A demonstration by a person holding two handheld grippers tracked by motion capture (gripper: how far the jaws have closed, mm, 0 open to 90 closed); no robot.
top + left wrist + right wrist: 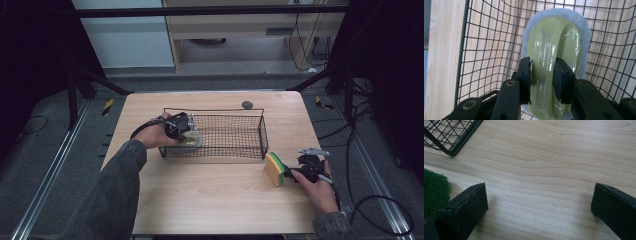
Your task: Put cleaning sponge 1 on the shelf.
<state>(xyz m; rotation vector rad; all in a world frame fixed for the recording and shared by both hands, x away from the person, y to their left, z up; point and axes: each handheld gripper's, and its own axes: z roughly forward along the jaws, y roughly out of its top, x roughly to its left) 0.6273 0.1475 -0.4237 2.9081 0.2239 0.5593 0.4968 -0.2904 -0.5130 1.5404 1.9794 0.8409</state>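
A pale green scrubber with a white foam rim (556, 37) lies inside the black wire basket (486, 50), at its left end (192, 140). My left gripper (542, 80) reaches into the basket (262, 132), and its pads press on both sides of the scrubber's raised glossy ridge. A yellow sponge with a green scouring face (274, 169) stands on edge on the wooden table to the right of the basket. My right gripper (292, 172) rests just right of it, jaws wide apart (539, 202) over bare wood. The green pad (435, 190) lies beside its left jaw.
A small dark round object (246, 104) sits on the table behind the basket. The basket's near right corner (454, 135) is close to my right gripper. Bare table top (210, 195) stretches in front of the basket.
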